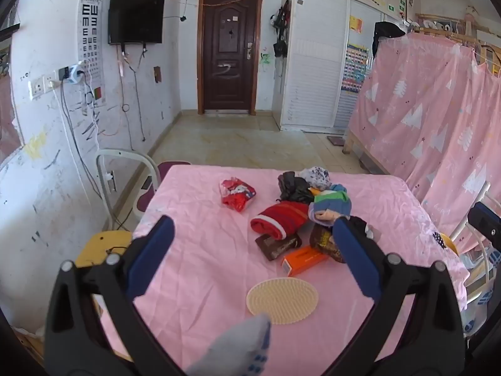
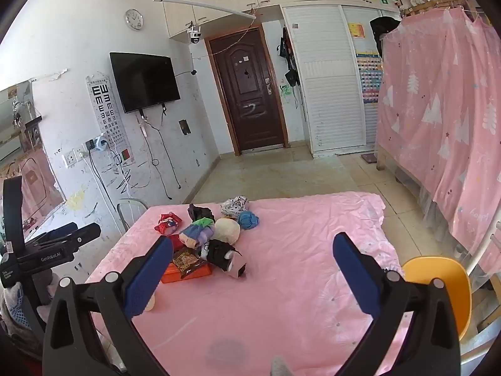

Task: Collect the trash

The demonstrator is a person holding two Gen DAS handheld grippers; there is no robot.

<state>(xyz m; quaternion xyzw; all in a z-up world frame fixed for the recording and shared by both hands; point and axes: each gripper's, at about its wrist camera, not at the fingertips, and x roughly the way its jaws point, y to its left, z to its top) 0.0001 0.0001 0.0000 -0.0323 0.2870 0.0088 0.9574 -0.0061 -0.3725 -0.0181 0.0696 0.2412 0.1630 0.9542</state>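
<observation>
Both claws hang above the pink-sheeted table (image 1: 194, 266) with their blue-padded jaws spread wide and nothing held: the left gripper (image 1: 253, 235) over the near left part of the cloth, the right gripper (image 2: 253, 250) over the bare right half. From the right wrist view, the left gripper's black body at the far left edge carries the white lettering "GenRobot.AI". On the wall at left hang an eye chart (image 1: 90, 47) of E symbols and a dark television (image 1: 136, 11). On the table, moving left to right in the left wrist view, a crumpled red snack wrapper (image 1: 237, 194) lies apart from the heap; then comes a red sock (image 1: 280, 219) resting on a brown wrapper (image 1: 277, 246), with an orange box (image 1: 302, 260) just in front and a second brown printed packet (image 1: 325, 241) touching it, its writing too blurred to read. Behind these sit rolled socks in black, green-blue and patterned white. A beige oval bristled mat (image 1: 281, 299) lies nearest, apart from the pile. A yellow chair (image 2: 438, 291) stands at the table's right side.
</observation>
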